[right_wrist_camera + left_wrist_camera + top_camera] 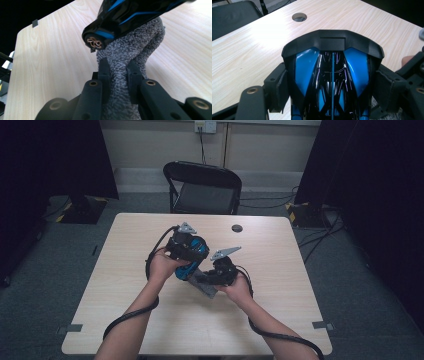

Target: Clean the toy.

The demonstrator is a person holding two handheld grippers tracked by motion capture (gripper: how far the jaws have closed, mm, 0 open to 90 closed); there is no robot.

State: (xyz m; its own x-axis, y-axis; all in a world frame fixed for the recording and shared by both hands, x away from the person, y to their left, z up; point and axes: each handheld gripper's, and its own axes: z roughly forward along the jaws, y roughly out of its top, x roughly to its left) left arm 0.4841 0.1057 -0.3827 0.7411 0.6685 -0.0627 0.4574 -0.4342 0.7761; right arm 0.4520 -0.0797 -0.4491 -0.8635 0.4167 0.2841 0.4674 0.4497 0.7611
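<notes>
Left gripper fingers clamp the glossy blue-and-black helmet-like shell; right gripper fingers pinch the grey terry cloth, probably wiping: rub gently, mid-counter.

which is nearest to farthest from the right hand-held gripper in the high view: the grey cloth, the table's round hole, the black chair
1. The grey cloth: pinched between the jaws of the right hand-held gripper, under the blue and black object.
2. The round hole: farther back on the table, near its far edge.
3. The black chair: beyond the table's far edge, on the floor.
</notes>
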